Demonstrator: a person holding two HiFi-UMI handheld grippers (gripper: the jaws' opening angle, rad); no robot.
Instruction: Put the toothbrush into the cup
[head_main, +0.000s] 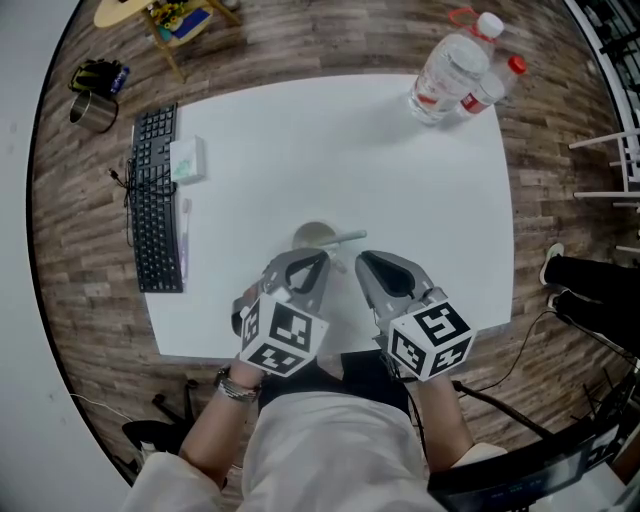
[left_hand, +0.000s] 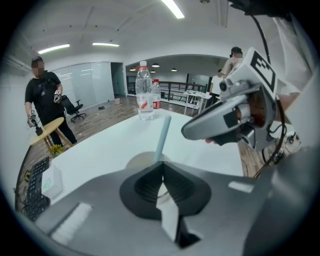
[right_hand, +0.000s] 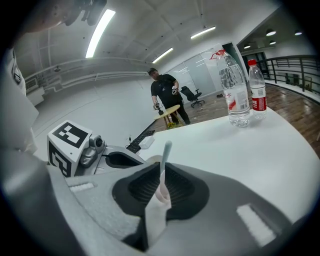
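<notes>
**Brush in, tools idle.** The toothbrush (head_main: 347, 237) stands in the cup (head_main: 312, 236) near the front edge of the white desk (head_main: 300, 140). Its pale blue handle leans out over the rim toward the person's right.

Both handheld grippers sit low just behind the cup, side by side, with their tips aimed at it. The left gripper (head_main: 322, 261) has its fingers pressed together with nothing between them, and the cup and handle show just past their tips. The right gripper (head_main: 362, 259) has its fingers drawn to a bare slit, also empty. In the left gripper view its tip hangs just beside the top of the handle without touching it.

By the look of it, the job is done. The brush rests on the rim under its own weight, which explains the lean, and neither tool needs a hold. The cup sits close to the person, probably to keep the reach short.

Two water bottles (head_main: 455, 70) at the far right corner and a keyboard (head_main: 155, 200) along the left edge are well apart from the work. The one risk seems to be a nudge to the handle, which could tip the cup.
</notes>
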